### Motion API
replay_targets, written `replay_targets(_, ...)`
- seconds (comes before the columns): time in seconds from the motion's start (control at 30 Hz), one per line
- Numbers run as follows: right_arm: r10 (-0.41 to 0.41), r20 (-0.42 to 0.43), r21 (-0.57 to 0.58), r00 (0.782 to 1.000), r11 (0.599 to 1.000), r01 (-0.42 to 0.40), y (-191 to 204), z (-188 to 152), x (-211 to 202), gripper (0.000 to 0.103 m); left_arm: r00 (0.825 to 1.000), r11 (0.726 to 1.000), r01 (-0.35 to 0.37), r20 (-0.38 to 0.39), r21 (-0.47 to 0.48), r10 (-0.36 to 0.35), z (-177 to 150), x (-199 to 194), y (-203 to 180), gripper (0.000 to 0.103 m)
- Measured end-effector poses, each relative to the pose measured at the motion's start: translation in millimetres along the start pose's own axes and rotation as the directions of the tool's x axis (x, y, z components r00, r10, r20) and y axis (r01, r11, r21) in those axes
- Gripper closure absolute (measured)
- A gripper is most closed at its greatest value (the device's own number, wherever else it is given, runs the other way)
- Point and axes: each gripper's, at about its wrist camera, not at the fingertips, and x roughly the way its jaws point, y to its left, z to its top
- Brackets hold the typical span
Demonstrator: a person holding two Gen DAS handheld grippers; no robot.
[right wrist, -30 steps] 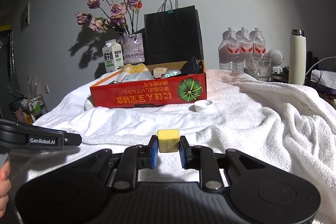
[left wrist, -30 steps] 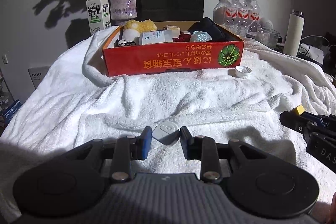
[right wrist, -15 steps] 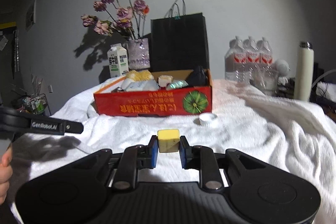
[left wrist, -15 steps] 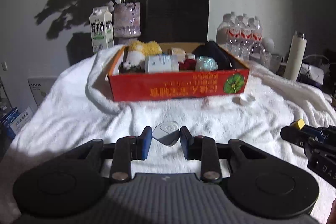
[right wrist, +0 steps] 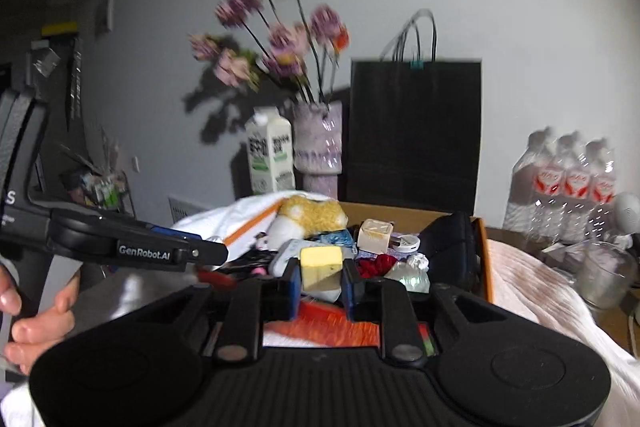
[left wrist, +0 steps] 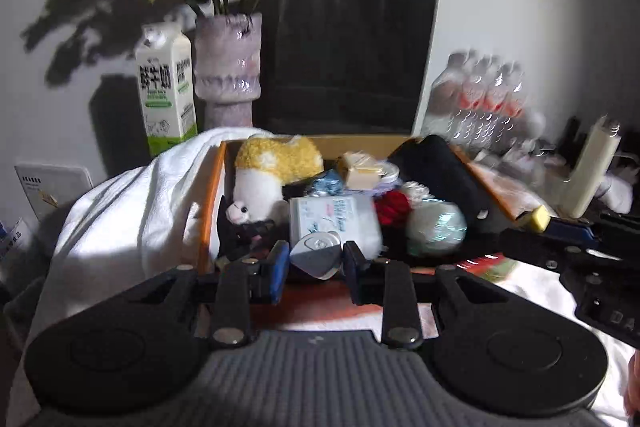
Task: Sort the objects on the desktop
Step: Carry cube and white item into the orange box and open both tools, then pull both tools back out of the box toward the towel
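A: While both carries are unfinished, the white towel (left wrist: 120,227) over the table shows no loose item where it can be seen; the orange-red box (left wrist: 208,211) already holds a plush toy (left wrist: 276,167), a white packet (left wrist: 332,223), a dark pouch (left wrist: 440,171), red fabric (left wrist: 392,207) and a shiny ball (left wrist: 436,227); so sorting looks mostly done.

B: And what's left?

A: Two drops, by my reading; the left gripper (left wrist: 316,263) pinches a grey rounded tag (left wrist: 316,255) just above the box's near wall; the right gripper (right wrist: 320,283) clamps a yellow block (right wrist: 320,263) over the same box; neither item has been let go.

B: Anything unreadable?

A: Plenty; motion blur smears the flowers (right wrist: 276,39) and water bottles (left wrist: 484,95); the box floor is buried under clutter; the near wall is mostly hidden behind the gripper bodies; a hand (right wrist: 36,323) is cut off at the left edge; small bits beside the plush can't be identified; whether a free spot remains inside can't be told.
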Motion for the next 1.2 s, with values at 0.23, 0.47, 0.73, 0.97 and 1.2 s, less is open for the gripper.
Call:
replay_targets(0.23, 0.022, -0.326, 0.13, 0.945, 0.991, 0.021, -36.0, 23.6, 119.6, 0.083, 0.974, 0.997, -0.074, -0.216, -0.021, 0.068, 23.2, 85.3, 21.2, 0.072)
replay_targets(0.47, 0.005, -0.41, 0.244, 0.912, 0.964, 0.105, -51.7, 20.2, 158.5, 0.066, 0.973, 0.998, -0.067, -0.222, 0.016, 0.068, 39.4, 87.5, 22.8, 0.018)
replay_targets(0.73, -0.074, -0.327, 0.18, 0.942, 0.974, 0.138, -41.1, 44.1, 130.4, 0.041, 0.976, 0.992, -0.126, -0.181, -0.013, 0.122, 42.3, 68.8, 18.9, 0.003)
replay_targets(0.97, -0.14, -0.272, 0.096, 0.952, 0.981, 0.171, -32.9, 32.4, 93.4, 0.034, 0.983, 0.99, -0.143, -0.11, 0.02, 0.144, 25.4, 33.6, 9.8, 0.003)
replay_targets(1.2, -0.135, -0.163, 0.085, 0.977, 0.985, 0.151, -12.5, -6.9, 29.4, 0.025, 0.997, 0.995, -0.082, -0.001, 0.064, 0.082, -33.2, -31.7, -5.6, 0.004)
